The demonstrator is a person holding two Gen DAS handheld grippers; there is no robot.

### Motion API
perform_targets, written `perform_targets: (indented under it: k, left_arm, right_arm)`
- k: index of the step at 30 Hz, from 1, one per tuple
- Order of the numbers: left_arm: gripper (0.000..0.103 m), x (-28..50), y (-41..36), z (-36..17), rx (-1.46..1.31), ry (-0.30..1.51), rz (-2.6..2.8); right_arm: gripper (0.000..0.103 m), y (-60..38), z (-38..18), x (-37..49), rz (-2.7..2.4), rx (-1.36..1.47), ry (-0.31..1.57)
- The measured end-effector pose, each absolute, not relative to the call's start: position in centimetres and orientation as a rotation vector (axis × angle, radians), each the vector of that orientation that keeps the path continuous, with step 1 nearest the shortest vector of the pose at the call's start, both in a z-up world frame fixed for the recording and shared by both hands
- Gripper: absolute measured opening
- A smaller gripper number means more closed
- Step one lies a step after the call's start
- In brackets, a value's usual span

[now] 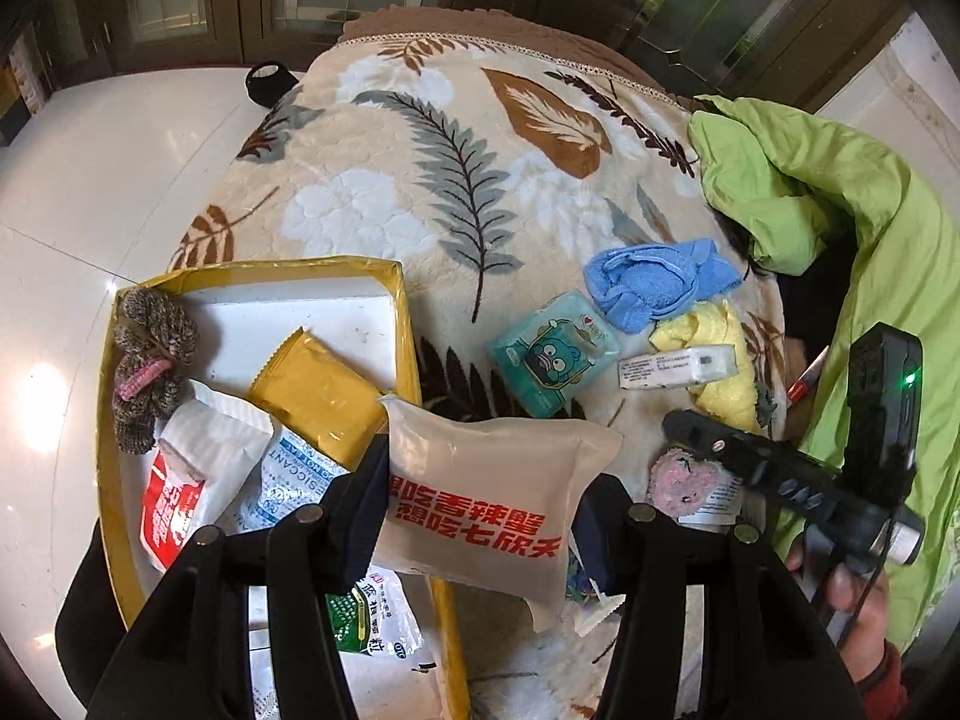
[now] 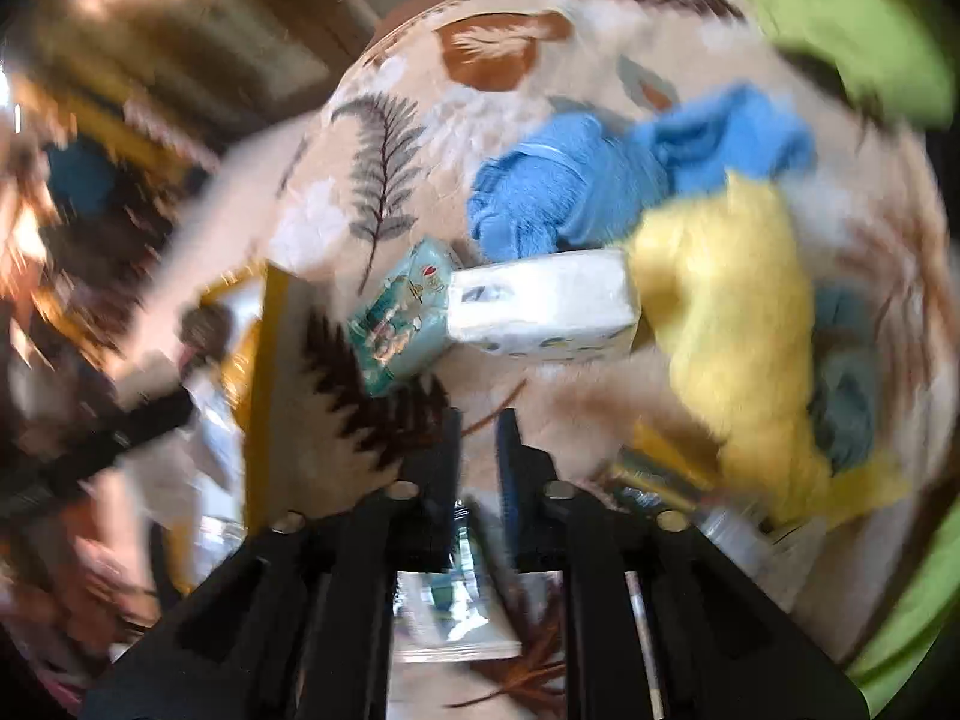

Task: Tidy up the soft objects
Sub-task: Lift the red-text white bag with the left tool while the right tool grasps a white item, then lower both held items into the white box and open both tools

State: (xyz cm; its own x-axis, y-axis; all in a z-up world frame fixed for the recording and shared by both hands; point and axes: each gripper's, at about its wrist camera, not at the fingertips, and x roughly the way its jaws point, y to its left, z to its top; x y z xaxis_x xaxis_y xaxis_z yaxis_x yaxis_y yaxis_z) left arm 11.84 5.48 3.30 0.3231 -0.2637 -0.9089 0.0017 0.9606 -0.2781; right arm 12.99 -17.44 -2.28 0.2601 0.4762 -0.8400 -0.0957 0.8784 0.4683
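Observation:
My left gripper [image 1: 483, 498] is shut on a translucent white packet [image 1: 498, 456] with red print and holds it above the right rim of a yellow box [image 1: 408, 312]. On the leaf-print blanket [image 1: 420, 180] lie a blue cloth [image 1: 654, 285] [image 2: 576, 192], a yellow cloth [image 1: 714, 330] [image 2: 732, 312], a teal tissue pack [image 1: 552, 354] [image 2: 402, 312] and a white pack [image 1: 678, 366] [image 2: 540, 306]. My right gripper [image 2: 480, 438] [image 1: 678, 423] hovers over the blanket near a pink fuzzy item [image 1: 678, 480]. Its jaws stand slightly apart with nothing at the tips. The right wrist view is heavily blurred.
The box holds a grey knit item [image 1: 156, 336], an orange-yellow packet [image 1: 318, 396] and several white sachets. A green jacket [image 1: 840, 180] is heaped at the blanket's right side. White floor [image 1: 120, 180] lies to the left. A hand [image 1: 852, 588] grips the right tool.

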Motion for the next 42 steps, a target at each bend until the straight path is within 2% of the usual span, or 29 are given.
perform_targets:
  k: [1, 2, 6, 9, 12, 13, 14, 15, 22, 27, 34, 39, 40, 41, 42]
  left_arm:
    - [0.054, 11.8, 5.4, 3.3, -0.244, 1.232, -0.177]
    - [0.054, 11.8, 5.4, 3.2, -0.247, 1.233, -0.180]
    - [0.054, 12.0, 5.2, 2.8, -0.256, 1.243, -0.190]
    - [0.054, 11.9, 5.0, 2.8, -0.256, 1.244, -0.196]
    - [0.054, 11.6, 5.6, 3.0, -0.252, 1.238, -0.185]
    - [0.054, 11.4, 6.0, 3.1, -0.255, 1.234, -0.179]
    - [0.054, 11.3, 6.5, 3.3, -0.258, 1.230, -0.176]
    - [0.054, 11.2, 7.1, 3.4, -0.262, 1.224, -0.170]
    - [0.054, 10.2, 12.6, 4.4, -0.283, 1.168, -0.046]
    - [0.054, 10.0, 14.8, 3.3, -0.284, 1.175, 0.022]
    - [0.054, 9.7, 15.9, 1.3, -0.253, 1.185, 0.098]
    - [0.058, 9.3, 16.8, 0.7, -0.250, 1.180, 0.133]
    - [0.063, 9.2, 17.0, 0.6, -0.266, 1.178, 0.138]
    - [0.069, 9.2, 17.2, 0.6, -0.279, 1.176, 0.139]
    - [0.071, 9.1, 17.4, 0.6, -0.294, 1.172, 0.141]
  right_arm:
    - [0.040, -18.2, -2.3, 13.0, 0.393, 0.406, 1.249]
    - [0.048, -18.8, -2.3, 13.0, 0.395, 0.452, 1.242]
    - [0.064, -21.7, -2.6, 12.9, 0.395, 0.797, 1.236]
    - [0.064, -22.2, -3.4, 13.4, 0.346, 0.912, 1.250]
    - [0.064, -21.1, -4.2, 14.4, 0.286, 0.879, 1.315]
    - [0.048, -21.0, -4.6, 14.3, 0.255, 0.879, 1.313]
    - [0.027, -21.0, -4.8, 14.1, 0.245, 0.882, 1.300]
    - [0.021, -20.8, -5.0, 13.8, 0.242, 0.868, 1.290]
    - [0.021, -18.4, -2.4, 11.9, 0.372, 0.765, 1.222]
    - [0.021, -11.9, -0.5, 11.6, 0.574, 0.746, 1.231]
    - [0.021, -3.1, -2.0, 11.9, 0.667, 0.705, 1.286]
    - [0.022, 1.7, -3.7, 12.1, 0.713, 0.619, 1.315]
    - [0.027, 2.1, -3.8, 12.1, 0.717, 0.588, 1.323]
    - [0.039, 2.5, -3.9, 12.1, 0.716, 0.557, 1.340]
    - [0.046, 2.7, -3.8, 11.8, 0.711, 0.524, 1.362]
